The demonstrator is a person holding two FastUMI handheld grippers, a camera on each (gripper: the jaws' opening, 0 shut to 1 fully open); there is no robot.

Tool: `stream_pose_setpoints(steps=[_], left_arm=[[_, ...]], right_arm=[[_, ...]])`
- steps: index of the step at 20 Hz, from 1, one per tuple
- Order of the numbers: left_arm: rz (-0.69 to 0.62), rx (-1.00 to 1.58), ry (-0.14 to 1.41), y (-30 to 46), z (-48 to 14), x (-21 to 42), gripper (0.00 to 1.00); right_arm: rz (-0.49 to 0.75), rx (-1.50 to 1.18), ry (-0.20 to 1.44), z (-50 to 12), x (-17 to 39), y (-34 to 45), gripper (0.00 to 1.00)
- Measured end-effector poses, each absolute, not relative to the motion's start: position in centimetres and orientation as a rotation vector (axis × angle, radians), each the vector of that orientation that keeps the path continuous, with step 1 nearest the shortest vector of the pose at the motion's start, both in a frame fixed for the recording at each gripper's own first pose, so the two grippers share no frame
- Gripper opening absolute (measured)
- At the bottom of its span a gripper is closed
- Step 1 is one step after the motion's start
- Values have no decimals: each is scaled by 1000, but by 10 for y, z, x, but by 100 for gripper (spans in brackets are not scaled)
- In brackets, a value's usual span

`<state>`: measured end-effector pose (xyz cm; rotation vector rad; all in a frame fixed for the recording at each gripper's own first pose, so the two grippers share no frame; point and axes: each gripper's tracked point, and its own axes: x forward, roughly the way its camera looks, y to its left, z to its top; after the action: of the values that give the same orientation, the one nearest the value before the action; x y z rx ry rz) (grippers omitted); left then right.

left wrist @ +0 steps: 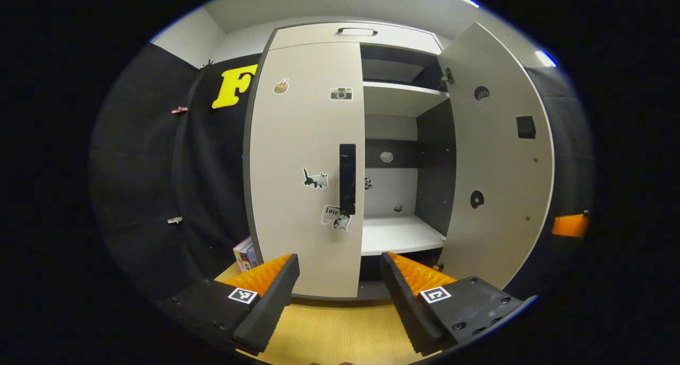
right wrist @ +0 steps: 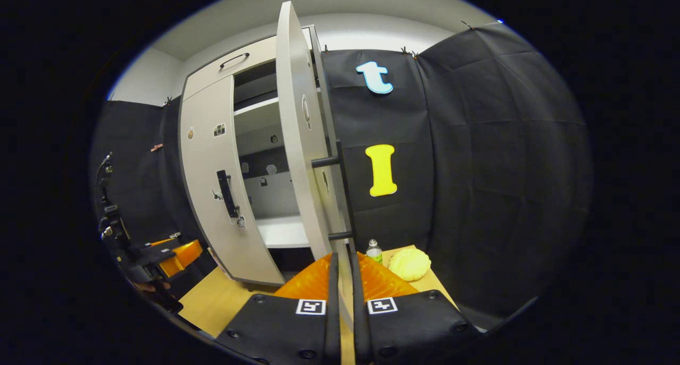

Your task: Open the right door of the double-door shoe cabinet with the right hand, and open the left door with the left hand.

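Left gripper view: the tall pale grey double-door shoe cabinet (left wrist: 350,35) stands on a light wooden floor (left wrist: 329,333) in front of the black cloth wall. Its left door (left wrist: 303,168), flat and grey with a vertical black bar handle (left wrist: 347,178) and small stickers of cats and a camera, is closed. Its right door (left wrist: 494,158) is swung wide open, its inner face turned to the camera, exposing white shelves (left wrist: 401,232) and a dark inner side wall. The left gripper (left wrist: 340,272) is held in front of the closed left door, below the handle, its jaws spread wide and holding nothing. A small printed box (left wrist: 245,254) sits on the floor at the cabinet's lower left corner. Right gripper view: the open right door (right wrist: 297,142) is seen nearly edge-on, its black bar handle (right wrist: 345,195) running down between the two fingers of the right gripper (right wrist: 344,280), which are drawn almost together around it; whether both press on it cannot be told. Beyond, a clear plastic bottle (right wrist: 374,251) and a round pale yellow lump (right wrist: 409,264) rest on the floor by the cloth wall. The left gripper (right wrist: 170,256) appears far left.
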<state>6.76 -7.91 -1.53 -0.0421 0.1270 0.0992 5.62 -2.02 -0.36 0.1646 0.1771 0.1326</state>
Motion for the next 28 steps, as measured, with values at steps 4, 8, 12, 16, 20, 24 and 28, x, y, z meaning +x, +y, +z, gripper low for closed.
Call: stream_pose_setpoints(steps=[4, 8, 12, 16, 20, 24, 28], left_arm=[[81, -39, 112, -63, 0, 116, 95], [44, -4, 54, -60, 26, 164, 95], [8, 6, -3, -68, 51, 206, 95], [18, -2, -11, -74, 56, 239, 94], [35, -14, 17, -75, 49, 258, 78], [67, -22, 25, -69, 47, 262, 56], [48, -66, 33, -68, 43, 262, 36]], right_arm=[[132, 168, 246, -38, 30, 4, 50], [83, 151, 245, -53, 16, 14, 91], [39, 117, 219, -55, 13, 20, 98], [24, 133, 208, -55, 15, 29, 98], [-10, 141, 212, -60, 10, 22, 98], [-45, 146, 217, -66, 11, 10, 98], [-47, 148, 231, -72, 14, 7, 98]])
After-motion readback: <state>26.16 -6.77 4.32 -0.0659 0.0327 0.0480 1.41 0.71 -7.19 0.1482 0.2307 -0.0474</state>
